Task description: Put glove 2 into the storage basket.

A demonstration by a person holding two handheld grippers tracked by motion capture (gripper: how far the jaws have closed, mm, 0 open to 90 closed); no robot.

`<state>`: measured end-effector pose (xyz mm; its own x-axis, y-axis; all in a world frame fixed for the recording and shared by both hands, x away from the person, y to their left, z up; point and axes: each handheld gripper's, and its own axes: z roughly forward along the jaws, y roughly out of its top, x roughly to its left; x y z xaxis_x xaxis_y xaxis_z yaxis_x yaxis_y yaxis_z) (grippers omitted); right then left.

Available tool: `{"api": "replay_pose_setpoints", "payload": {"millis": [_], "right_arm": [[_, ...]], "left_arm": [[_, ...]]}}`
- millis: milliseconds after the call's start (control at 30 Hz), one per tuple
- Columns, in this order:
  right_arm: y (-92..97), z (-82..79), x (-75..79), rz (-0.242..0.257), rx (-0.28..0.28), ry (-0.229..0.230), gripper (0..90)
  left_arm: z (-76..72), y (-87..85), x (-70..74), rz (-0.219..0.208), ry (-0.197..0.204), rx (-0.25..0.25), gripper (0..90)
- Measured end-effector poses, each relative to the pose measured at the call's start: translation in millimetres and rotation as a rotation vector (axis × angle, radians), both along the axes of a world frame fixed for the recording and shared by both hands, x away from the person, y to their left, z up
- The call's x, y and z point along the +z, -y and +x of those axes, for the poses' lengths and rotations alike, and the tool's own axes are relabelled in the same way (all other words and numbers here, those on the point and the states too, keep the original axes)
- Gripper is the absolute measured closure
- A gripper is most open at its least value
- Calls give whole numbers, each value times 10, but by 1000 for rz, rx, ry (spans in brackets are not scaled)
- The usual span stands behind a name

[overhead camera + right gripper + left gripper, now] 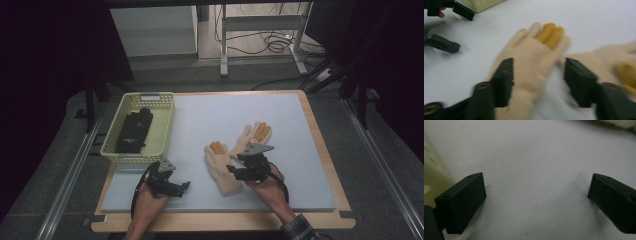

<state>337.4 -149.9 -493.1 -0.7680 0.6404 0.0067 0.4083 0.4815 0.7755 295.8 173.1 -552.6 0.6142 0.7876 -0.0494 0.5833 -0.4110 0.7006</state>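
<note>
Two cream gloves with orange fingertips lie on the mat. The nearer glove lies flat, its fingers pointing away from the person. My right gripper is open, low over this glove's wrist end, one jaw on each side of it; the view is blurred. The farther glove lies just to the right. My left gripper is open over bare mat, near the front left, with nothing between its jaws.
A pale yellow basket stands at the mat's left and holds black gloves. The grey-blue mat covers a wooden board. Rails run along both sides of the table.
</note>
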Motion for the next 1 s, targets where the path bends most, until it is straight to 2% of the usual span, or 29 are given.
{"api": "replay_pose_setpoints", "payload": {"millis": [67,100,200,267,400,500,600,667,800,1000], "right_arm": [[109,17,-37,-26,-11,-13,583],[167,21,-105,-32,-13,-39,628],[227,-17,-286,-29,14,-84,686],[213,-62,-354,-30,33,-89,690],[110,-149,-392,5,78,-104,688],[-25,-198,-404,6,112,-101,671],[-78,-188,-390,-5,130,-96,637],[-35,-150,-362,-5,114,-89,619],[187,-15,-258,8,35,-51,571],[500,314,-131,7,-105,-1,495]], "left_arm": [[1,-3,1,4,-1,-3,17],[1,-3,1,3,0,-3,17],[1,-3,1,3,0,-3,17],[1,-2,1,3,0,-3,17],[1,-2,1,3,0,-3,17],[1,-2,1,3,0,-3,17],[0,-2,1,3,0,-3,17],[0,-3,1,3,0,-3,17],[1,-3,1,3,0,-3,17],[1,-3,1,4,-1,-3,17]]}}
